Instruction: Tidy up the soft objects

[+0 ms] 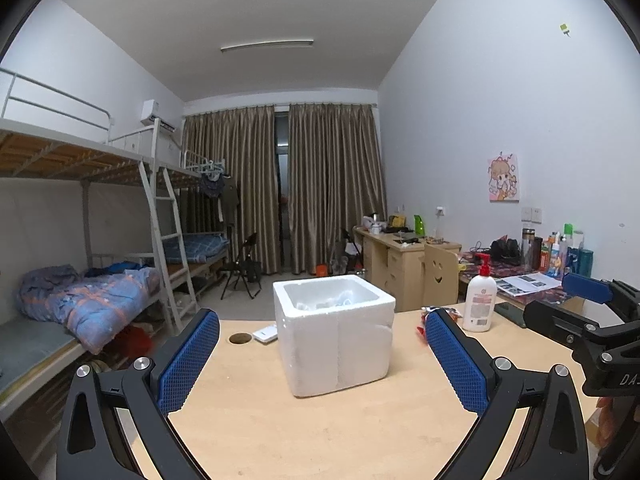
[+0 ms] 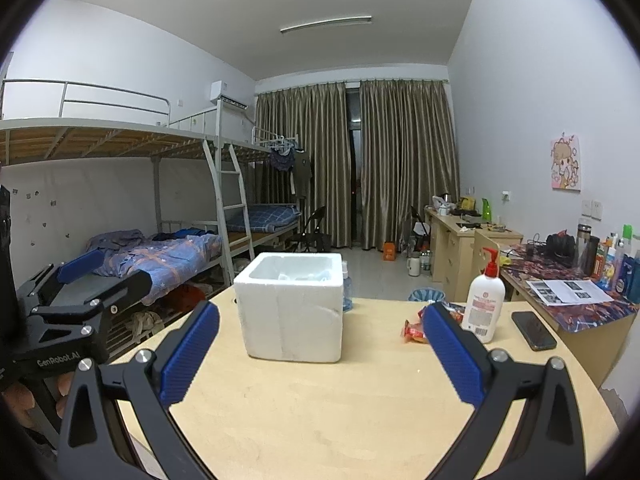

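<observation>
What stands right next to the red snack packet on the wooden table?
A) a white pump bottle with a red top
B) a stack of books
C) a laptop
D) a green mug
A: the white pump bottle with its red pump stands just right of the red snack packet on the table.

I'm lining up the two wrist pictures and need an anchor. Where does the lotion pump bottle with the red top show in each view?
Left wrist: the bottle stands right of centre, just beyond the right finger's tip, right of the foam box.
Right wrist: the bottle stands right of centre, again behind the right finger's tip, with a dark phone to its right.
Shared landmark: the white foam box, on the table in both.
</observation>
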### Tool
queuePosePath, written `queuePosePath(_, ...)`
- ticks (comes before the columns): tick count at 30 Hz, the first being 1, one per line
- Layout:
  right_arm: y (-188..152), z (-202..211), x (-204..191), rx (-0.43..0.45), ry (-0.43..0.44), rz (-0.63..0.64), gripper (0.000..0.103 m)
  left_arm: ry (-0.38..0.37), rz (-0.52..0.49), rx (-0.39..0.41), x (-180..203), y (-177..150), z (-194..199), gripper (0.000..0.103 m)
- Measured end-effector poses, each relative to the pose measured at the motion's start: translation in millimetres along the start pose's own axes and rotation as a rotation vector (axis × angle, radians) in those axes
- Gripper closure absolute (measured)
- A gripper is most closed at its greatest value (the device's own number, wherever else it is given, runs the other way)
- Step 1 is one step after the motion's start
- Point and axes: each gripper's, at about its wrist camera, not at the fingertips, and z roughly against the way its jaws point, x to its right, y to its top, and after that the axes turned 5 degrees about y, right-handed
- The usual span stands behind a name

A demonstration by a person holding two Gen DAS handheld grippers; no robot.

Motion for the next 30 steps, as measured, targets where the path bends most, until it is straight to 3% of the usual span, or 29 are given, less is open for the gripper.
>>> queuePosePath(10, -23.9, 13.7, 1.4, 0.04, -0.038, -0.015, 0.0, 0.017, -0.009, 0.031, 3.1, -25.8, 6.3, 0.0)
queuePosePath(20, -42.2, 11.1, 2.0, 0.013, -0.061, -0.051, 0.0, 0.001, -0.02, -0.01, 5.7, -46.9, -3.5, 0.0)
queuePosePath(30, -58.9, 10.1, 1.3, 0.018, -0.046, -0.062, 0.0, -0.005, 0.033, -0.003, -11.5, -60.3, -4.4, 0.0)
